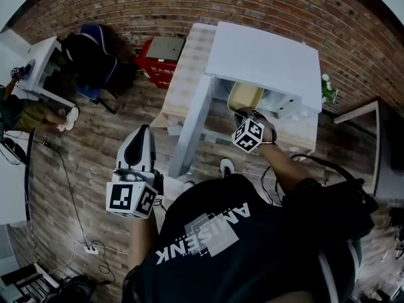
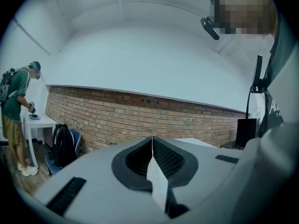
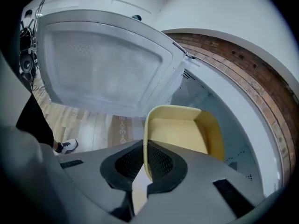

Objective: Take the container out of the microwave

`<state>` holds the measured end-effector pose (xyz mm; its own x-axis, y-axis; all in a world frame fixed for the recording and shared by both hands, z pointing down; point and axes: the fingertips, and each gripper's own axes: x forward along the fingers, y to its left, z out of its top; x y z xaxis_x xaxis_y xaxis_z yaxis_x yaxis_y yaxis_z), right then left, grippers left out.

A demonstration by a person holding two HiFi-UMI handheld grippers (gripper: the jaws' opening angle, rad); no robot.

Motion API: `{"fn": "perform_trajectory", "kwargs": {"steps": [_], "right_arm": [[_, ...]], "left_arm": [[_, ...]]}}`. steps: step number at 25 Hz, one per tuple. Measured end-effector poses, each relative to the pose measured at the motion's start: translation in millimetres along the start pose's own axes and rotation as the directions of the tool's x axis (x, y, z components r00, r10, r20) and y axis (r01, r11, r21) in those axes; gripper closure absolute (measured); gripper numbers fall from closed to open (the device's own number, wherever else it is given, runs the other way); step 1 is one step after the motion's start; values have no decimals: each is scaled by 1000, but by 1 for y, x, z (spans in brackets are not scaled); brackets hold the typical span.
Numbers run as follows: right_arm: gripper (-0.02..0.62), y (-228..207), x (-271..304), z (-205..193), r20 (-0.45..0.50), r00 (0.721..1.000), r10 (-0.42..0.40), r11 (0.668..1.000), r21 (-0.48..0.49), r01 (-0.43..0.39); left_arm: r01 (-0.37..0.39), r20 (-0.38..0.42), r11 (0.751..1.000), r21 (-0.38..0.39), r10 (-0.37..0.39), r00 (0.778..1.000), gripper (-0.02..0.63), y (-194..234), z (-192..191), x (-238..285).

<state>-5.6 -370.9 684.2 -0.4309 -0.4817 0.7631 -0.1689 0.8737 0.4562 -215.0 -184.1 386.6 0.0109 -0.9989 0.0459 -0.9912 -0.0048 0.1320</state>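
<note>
My right tool [image 3: 145, 146] is clamped on one side wall of the yellow container [image 3: 182, 134], which sits at the microwave [image 1: 265, 59] mouth beside the open door [image 3: 103, 64]. Left tool [image 2: 152, 139] is closed and empty. Risk: a one-edge grip could let it pivot, slip or clip the door.

White microwave [image 1: 265, 59] on patterned table [image 1: 185, 81]

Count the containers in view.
1: the yellow container, gripped by its rim in the right gripper, at the open microwave. Part of the cavity is hidden, so another could sit unseen inside.
</note>
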Motion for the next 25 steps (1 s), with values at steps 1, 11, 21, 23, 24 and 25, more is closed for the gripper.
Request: {"fn": "perform_trajectory", "kwargs": {"steps": [1,11,21,23,24,25], "right_arm": [[551,5,-4,1,-2,1000,3,1000,9,-3],[551,53,-45,11,-15,999,41,996,79,-40],[551,82,-94,37,7,1000,22,989,147,-23],[551,85,-107,43,10,1000,11,987,161,-12],[551,85,-114,45,11,1000,3,985,170,-4],[551,85,-121,47,12,1000,-6,984,180,4]], "left_arm": [[14,0,1000,-2,-14,1000,592,0,0,-1],[134,2,991,-4,-134,991,593,7,-4,-12],[237,-9,972,-11,-237,972,593,14,-12,-17],[257,-15,966,-7,-258,966,593,15,-15,-18],[269,-16,963,-9,-269,963,594,15,-16,-18],[281,-17,960,-11,-281,960,593,15,-17,-18]]}}
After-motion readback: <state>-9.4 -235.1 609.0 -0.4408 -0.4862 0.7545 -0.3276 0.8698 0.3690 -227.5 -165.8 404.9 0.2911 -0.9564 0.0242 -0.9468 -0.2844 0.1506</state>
